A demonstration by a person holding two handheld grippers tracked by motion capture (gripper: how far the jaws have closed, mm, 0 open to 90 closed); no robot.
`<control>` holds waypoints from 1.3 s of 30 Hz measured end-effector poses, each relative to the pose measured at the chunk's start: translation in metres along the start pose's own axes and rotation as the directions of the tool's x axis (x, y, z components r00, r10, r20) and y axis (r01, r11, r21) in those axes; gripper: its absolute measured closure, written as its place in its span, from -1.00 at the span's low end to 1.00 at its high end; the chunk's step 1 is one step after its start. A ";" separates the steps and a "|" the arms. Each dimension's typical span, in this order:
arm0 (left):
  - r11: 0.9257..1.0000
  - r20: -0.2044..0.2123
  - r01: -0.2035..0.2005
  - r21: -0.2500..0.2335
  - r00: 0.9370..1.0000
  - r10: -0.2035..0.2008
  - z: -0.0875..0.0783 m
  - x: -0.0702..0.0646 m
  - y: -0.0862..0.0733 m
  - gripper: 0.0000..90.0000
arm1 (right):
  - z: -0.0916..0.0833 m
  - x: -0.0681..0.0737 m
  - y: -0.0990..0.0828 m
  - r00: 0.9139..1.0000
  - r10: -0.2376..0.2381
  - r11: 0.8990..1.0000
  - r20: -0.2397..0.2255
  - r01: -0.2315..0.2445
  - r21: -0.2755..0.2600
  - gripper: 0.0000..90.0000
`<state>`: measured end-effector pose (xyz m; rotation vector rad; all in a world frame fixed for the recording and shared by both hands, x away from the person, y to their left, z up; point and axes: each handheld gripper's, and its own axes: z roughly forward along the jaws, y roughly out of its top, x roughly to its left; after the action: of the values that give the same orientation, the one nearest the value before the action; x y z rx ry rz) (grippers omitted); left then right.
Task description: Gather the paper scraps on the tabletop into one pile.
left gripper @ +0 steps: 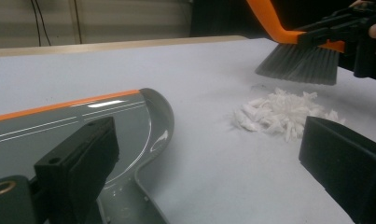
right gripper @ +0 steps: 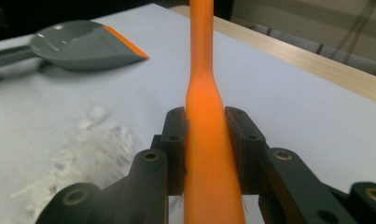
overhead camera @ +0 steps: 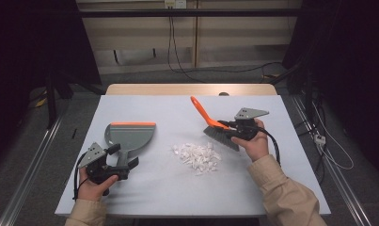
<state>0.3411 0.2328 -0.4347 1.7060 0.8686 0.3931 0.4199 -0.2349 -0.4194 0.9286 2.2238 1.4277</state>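
On the table (overhead camera: 145, 193), the dustpan (overhead camera: 130, 136) lies at nine o'clock of the paper scraps (overhead camera: 199, 157), the left gripper (overhead camera: 123, 168) standing wide around its handle. The right gripper (overhead camera: 232, 127) clamps the brush (overhead camera: 215, 129) at two o'clock. Best sweep low, bristles dragging scraps panward.

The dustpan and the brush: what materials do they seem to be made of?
The dustpan looks like moulded grey plastic, glossy, since light reflects on its curved wall in the left gripper view; its orange lip may be rubber or plastic. The brush has a smooth orange handle, probably plastic, with a soft sheen, and fine grey bristles, likely synthetic.
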 end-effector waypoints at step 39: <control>0.985 -0.185 0.087 0.152 0.981 -0.058 -0.003 0.009 -0.003 -0.80 | -0.041 0.005 -0.016 0.956 0.180 0.947 0.230 -0.232 0.222 0.58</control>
<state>0.3444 0.2415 -0.4383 1.7988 1.1166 0.4435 0.3865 -0.2631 -0.4153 1.3643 2.2307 1.0873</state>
